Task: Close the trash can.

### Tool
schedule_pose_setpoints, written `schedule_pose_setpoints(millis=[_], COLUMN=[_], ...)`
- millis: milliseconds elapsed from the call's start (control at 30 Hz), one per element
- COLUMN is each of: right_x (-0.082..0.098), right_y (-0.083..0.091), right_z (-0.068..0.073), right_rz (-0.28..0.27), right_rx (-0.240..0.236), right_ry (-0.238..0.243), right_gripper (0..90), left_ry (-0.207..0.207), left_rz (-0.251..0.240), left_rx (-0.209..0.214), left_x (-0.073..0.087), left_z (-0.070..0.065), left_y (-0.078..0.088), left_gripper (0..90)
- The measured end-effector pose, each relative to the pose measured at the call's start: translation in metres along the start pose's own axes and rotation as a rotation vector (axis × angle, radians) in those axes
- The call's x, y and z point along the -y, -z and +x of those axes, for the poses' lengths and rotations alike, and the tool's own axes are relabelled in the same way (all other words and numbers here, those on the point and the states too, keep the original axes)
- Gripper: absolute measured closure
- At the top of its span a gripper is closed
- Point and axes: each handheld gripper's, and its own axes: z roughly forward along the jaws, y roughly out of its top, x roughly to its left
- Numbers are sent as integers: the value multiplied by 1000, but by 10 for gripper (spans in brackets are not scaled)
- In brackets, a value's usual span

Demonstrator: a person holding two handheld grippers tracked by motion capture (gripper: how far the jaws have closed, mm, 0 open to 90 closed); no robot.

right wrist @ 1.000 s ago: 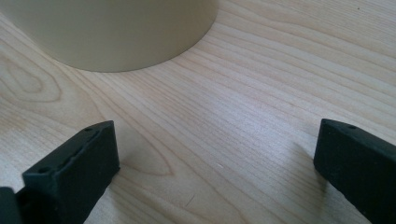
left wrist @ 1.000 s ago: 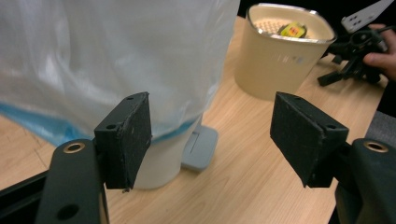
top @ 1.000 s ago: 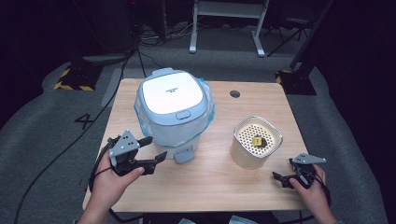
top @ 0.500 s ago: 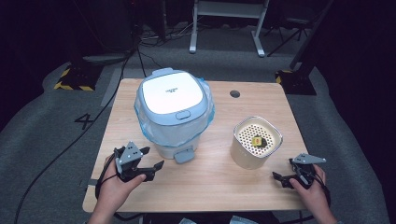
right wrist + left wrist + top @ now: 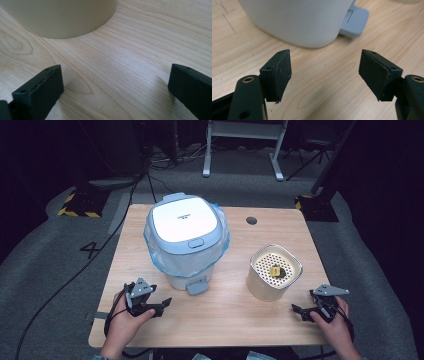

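Both grippers rest low over the near edge of the wooden table (image 5: 235,320), jaws spread and empty.

The left gripper (image 5: 162,304), held in the person's left hand (image 5: 125,317), has its jaws released wide apart with only bare wood between them; just ahead of it stands the white pedal bin (image 5: 186,240) with its pale blue lid and blue liner, and in the left gripper view the bin's rounded base (image 5: 297,22) and blue foot pedal (image 5: 354,21) sit close beyond the fingertips, not touching them. The right gripper (image 5: 299,310), in the right hand (image 5: 336,320), is likewise spread wide and grasps nothing. Just ahead of it stands the cream canister (image 5: 273,272) with a perforated top, a small yellow object (image 5: 275,270) lying on that top. In the right gripper view the canister's curved wall (image 5: 57,17) rises just past the jaws, apart from them.
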Motion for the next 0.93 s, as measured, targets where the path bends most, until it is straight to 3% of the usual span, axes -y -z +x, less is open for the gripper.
schedule_pose_setpoints(millis=[200,267,333,467,633,933], right_x=[0,0,0,0,0,0], right_y=[0,0,0,0,0,0], right_z=[0,0,0,0,0,0], right_rz=[0,0,0,0,0,0], right_rx=[0,0,0,0,0,0], right_ry=[0,0,0,0,0,0], right_gripper=[2,2,2,2,2,2], left_ry=[0,-18,-6,-32,-66,-47], left_rz=[45,63,76,119,109,110], left_rx=[-20,-31,-28,-41,-35,-51], left_x=[12,15,17,22,24,24], left_z=[6,9,10,13,15,13], left_y=[-10,-12,-15,-20,-24,-25], left_gripper=[261,261,260,253,168,135])
